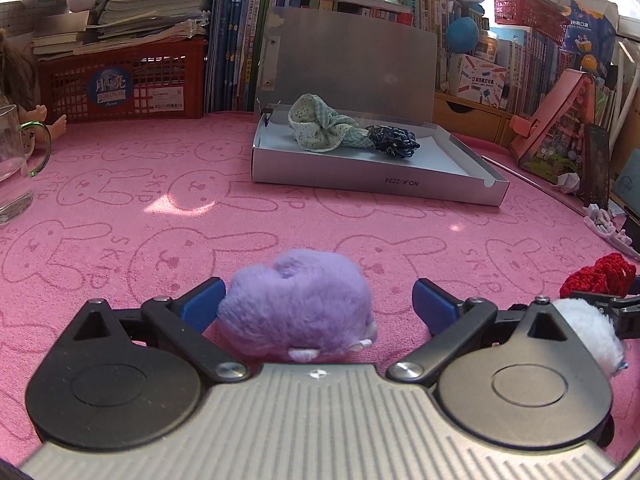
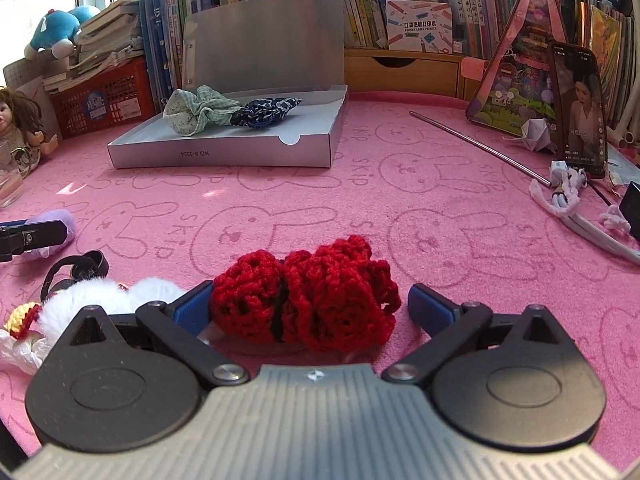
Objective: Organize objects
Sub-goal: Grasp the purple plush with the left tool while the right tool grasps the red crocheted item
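Note:
A fluffy purple scrunchie lies on the pink bunny-print mat between the fingers of my left gripper, which is open; the left pad brushes it and the right pad stands apart. A red crochet scrunchie lies between the fingers of my open right gripper, with a gap at the right pad. Farther back sits a shallow silver box with its lid raised. It holds a green gingham scrunchie and a dark blue one. A white fluffy scrunchie lies between the two grippers.
A glass mug stands at the far left, a red basket with stacked books behind it. A phone, a metal rod and cables lie at the right. A black hair tie lies near the white scrunchie.

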The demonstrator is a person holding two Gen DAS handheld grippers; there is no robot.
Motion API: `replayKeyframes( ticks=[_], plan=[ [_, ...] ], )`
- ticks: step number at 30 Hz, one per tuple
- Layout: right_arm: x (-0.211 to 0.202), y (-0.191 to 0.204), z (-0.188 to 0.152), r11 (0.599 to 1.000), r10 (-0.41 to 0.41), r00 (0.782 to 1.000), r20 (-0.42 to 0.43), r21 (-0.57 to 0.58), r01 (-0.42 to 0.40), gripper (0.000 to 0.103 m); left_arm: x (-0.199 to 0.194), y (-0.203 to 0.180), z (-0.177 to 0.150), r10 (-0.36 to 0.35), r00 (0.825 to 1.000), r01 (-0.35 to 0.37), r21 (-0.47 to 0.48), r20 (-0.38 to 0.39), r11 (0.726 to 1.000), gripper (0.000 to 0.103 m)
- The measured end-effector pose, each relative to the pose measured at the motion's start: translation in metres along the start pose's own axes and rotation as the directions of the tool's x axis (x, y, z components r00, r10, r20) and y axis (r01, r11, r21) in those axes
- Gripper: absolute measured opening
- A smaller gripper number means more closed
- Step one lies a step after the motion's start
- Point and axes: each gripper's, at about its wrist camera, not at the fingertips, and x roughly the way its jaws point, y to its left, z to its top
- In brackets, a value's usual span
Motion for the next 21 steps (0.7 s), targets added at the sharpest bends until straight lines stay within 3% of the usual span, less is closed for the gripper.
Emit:
replayKeyframes(
  ticks=[21],
  plan=[
    [-0.0005, -0.0005, -0.0003, 1.0, -0.002, 1.0, 0.002, 0.002, 0.002, 0.103, 0.0052, -0.0067, -0.0034, 0.036, 0.999, -0.035, 0.03, -0.016, 0.999, 0.101]
  ],
)
